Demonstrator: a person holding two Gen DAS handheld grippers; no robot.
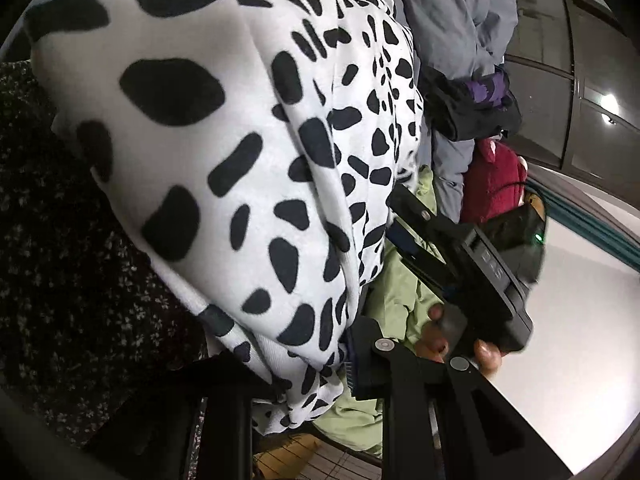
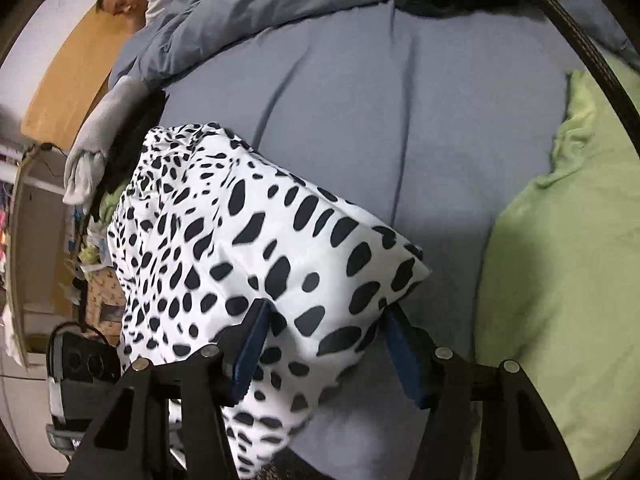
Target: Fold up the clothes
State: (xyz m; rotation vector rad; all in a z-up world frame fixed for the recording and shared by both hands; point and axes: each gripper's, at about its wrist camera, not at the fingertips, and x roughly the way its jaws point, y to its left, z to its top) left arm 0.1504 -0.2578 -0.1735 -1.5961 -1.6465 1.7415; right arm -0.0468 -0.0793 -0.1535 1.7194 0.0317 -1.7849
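spotted garment lifted over the bed, both grippers at its edge

spotted garment is a soft, light, floppy white cloth with dark spots; it hangs bunched over the blue bed sheet, with a green garment just beside it. right gripper has its jaws fairly wide with a doubled fold of cloth between the blue pads; whether the pads press on it i cannot tell. left gripper is narrow and pinched on the garment's ribbed hem, cloth draping over it. judgement: it will sag and slide, not slippery, nothing fragile; best hold is at hem corners or a seam, taking a thick fold so both layers stay together. right hand shows on the other tool's grip.
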